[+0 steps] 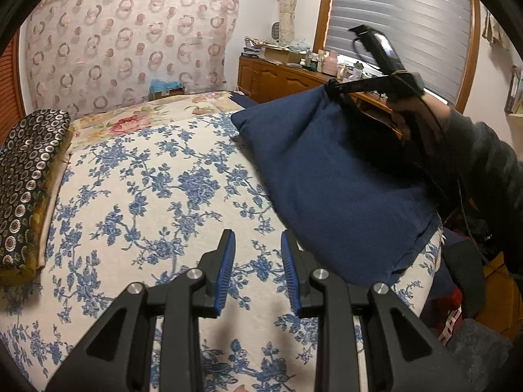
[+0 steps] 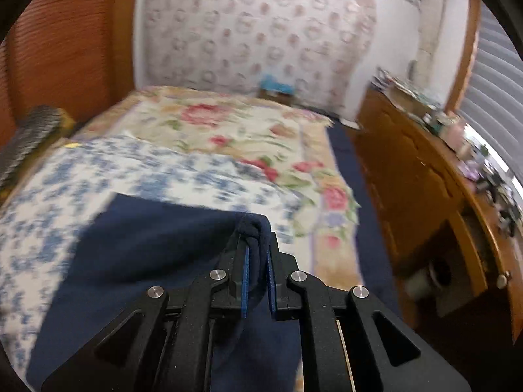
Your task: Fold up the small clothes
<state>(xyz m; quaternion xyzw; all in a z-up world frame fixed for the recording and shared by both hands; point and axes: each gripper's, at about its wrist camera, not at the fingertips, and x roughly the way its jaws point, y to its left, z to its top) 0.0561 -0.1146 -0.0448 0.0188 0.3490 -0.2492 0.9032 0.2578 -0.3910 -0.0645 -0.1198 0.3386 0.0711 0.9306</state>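
Your right claw (image 2: 258, 261) pinches a bunched corner of the navy garment (image 1: 343, 189), lifting it off the bed (image 1: 147, 179) to fold it. Your left claw (image 1: 258, 271), at six o'clock, hangs partly open and empty, ready to pin the cloth.

Navy blue garment (image 1: 343, 176) at 3 o'clock on a cream bedspread (image 1: 157, 196) printed with blue flowers. Beyond it, at 12 o'clock, cream quilt (image 2: 228, 130) with pink roses. At 9 o'clock, black cushion (image 1: 29, 176) dotted with silver rings. Black tongs (image 1: 258, 274), blue ribbed pads.

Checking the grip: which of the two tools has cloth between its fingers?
The right tool: it is shut on a bunched edge of the navy garment. The left tool has nothing between its fingers.
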